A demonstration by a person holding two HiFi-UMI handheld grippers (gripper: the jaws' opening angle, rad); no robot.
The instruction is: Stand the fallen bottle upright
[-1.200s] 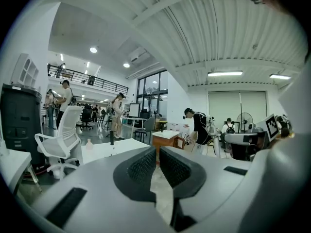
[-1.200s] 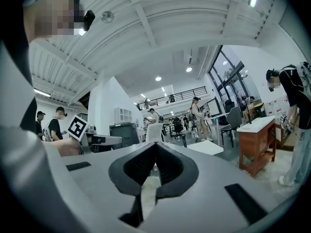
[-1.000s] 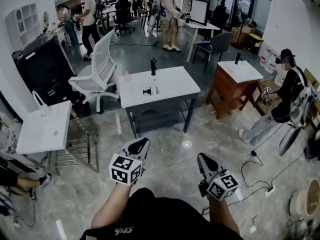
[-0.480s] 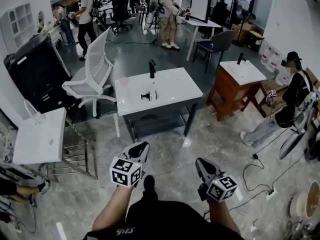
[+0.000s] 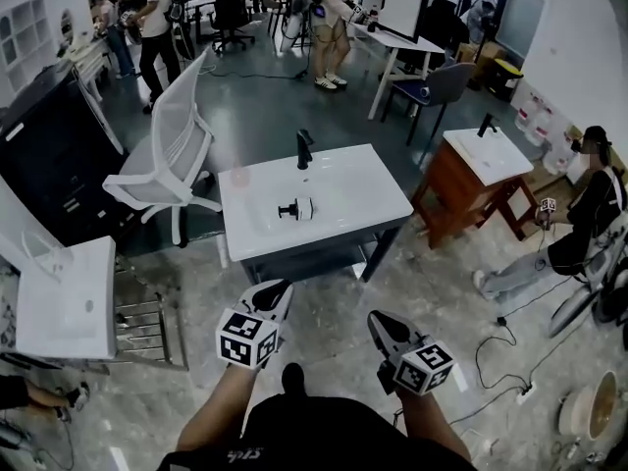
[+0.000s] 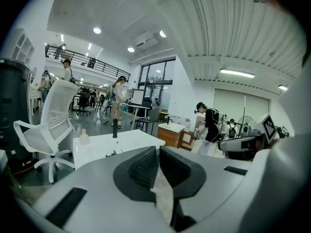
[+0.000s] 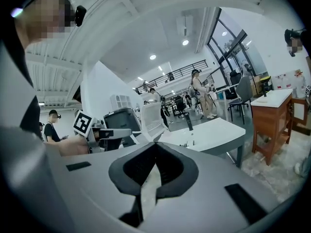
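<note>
Lying on its side near the middle of the white desk, the pump bottle rests a little towards the desk's near edge from the black faucet, its dark pump head pointing to the desk's left end and its pale body to the right. It is small in the head view, so I judge rather than see that it is a light plastic dispenser: stiff enough to pinch, smooth, round and likely to roll or slip.

The body, not the thin pump neck, looks the safer place to take hold, gripped across its width near the middle so the base can be swung down onto the desk.

Both tools are well short of the desk, over the floor in front of its near edge. The left tongs are closed, pads all but meeting with nothing between them, as the left gripper view shows. The right tongs are likewise closed and empty. They would need to open before any grasp.

Room looks good: the desk's near edge is unobstructed and the top around the bottle is mostly bare. The faucet just behind the bottle is the one thing to avoid while tipping it up. A white office chair stands off the desk's left end and a wooden washstand off its right end, both apart from the approach.
</note>
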